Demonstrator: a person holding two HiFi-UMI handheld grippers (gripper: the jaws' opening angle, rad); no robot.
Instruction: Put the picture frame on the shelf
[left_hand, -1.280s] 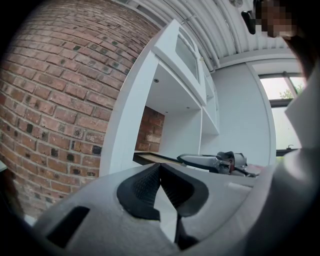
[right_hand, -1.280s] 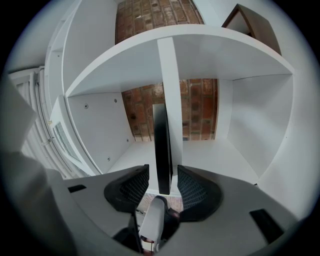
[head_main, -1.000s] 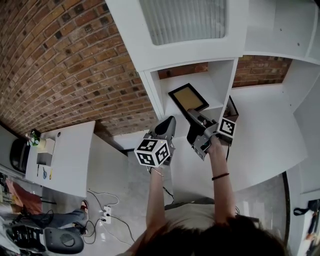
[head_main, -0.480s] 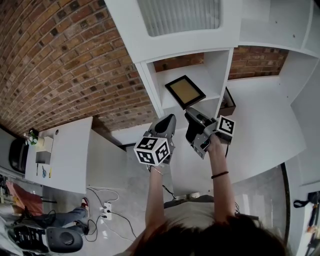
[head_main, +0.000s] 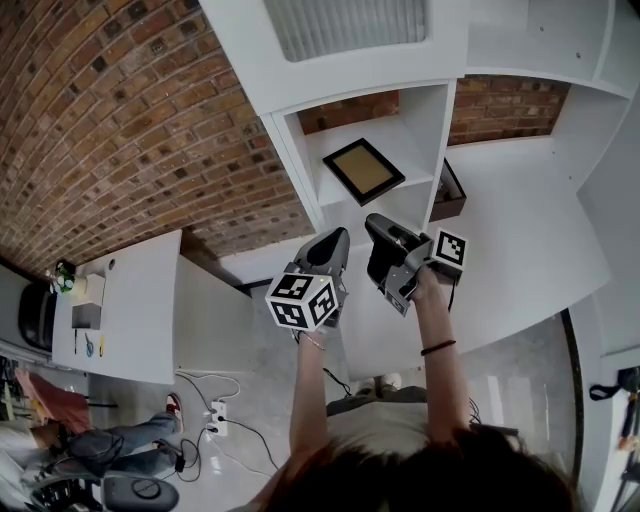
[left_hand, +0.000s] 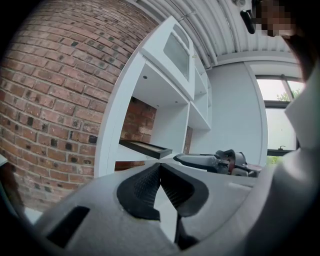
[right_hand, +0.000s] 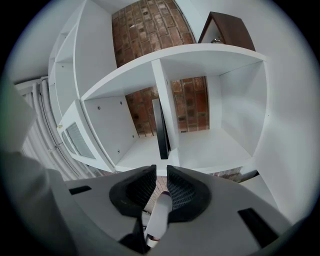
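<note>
The picture frame (head_main: 363, 170), black-rimmed with a tan middle, lies on the board of the white shelf (head_main: 428, 130), free of both grippers. It appears edge-on as a dark slab in the left gripper view (left_hand: 145, 147) and the right gripper view (right_hand: 161, 129). My right gripper (head_main: 378, 222) hangs just in front of and below that compartment; its jaws (right_hand: 161, 170) are closing, a narrow gap still shows, and nothing is between them. My left gripper (head_main: 335, 240) is beside it to the left, tips (left_hand: 160, 165) touching, holding nothing.
A dark brown box (head_main: 447, 190) sits in the compartment to the right of the frame. A brick wall (head_main: 150, 120) runs behind and left of the shelf. A white table (head_main: 130, 310) with small items stands at the lower left, cables on the floor beside it.
The right gripper's tips were at the frame a second ago; now both grippers are drawn back from the shelf, the frame stays on the board, and the right jaws have narrowed.
</note>
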